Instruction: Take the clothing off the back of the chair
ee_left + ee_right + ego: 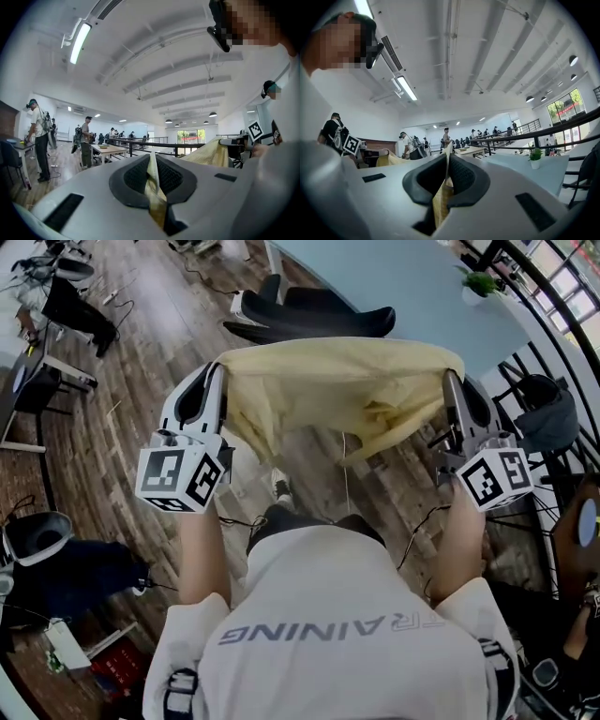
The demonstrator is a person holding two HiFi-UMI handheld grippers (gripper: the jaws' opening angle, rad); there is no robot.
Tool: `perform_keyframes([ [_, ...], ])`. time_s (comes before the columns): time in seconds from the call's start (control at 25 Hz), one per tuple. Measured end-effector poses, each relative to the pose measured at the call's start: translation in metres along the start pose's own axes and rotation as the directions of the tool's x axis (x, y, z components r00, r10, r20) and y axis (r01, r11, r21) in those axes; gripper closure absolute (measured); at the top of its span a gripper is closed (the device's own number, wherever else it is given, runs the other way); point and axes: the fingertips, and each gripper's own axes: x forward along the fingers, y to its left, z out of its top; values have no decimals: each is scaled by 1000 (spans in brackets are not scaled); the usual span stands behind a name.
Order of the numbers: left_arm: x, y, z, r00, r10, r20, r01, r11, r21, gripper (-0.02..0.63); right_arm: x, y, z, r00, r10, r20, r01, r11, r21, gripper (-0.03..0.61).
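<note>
Sleeves and collar of the yellow garment [337, 381] are lost in bunched folds, and the black chair [309, 320] at 12 o'clock is partly hidden behind it. At 1 o'clock a plant [480, 281] is seen in a white pot [472, 296] on the pale surface [412, 287]. The garment is held aloft, long axis from 9 to 3 o'clock, its ends clenched in the jaws of the left gripper [217, 376] and right gripper [452, 381].

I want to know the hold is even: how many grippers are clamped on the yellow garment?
2. The left gripper pinches the yellow garment at its left end in the head view. The right gripper pinches its right end. Each gripper's own view shows cloth between shut jaws.
</note>
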Motion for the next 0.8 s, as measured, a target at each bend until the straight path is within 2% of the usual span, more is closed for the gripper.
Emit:
perform_keyframes([
  [0.2, -36, -31, -15, 999, 38, -31, -38, 999, -8, 565, -37, 3, -8, 999, 7, -53, -7, 1000, -7, 548],
  [0.44, -58, -54, -18, 998, 38, -55, -37, 999, 4, 565, -67, 8, -17, 996, -8, -88, 10, 1000, 22, 548],
  [0.8, -126, -51, -33, 998, 34, -56, -35, 999, -10, 565, -114, 65, -37, 995, -30, -96, 33, 999, 23, 548],
])
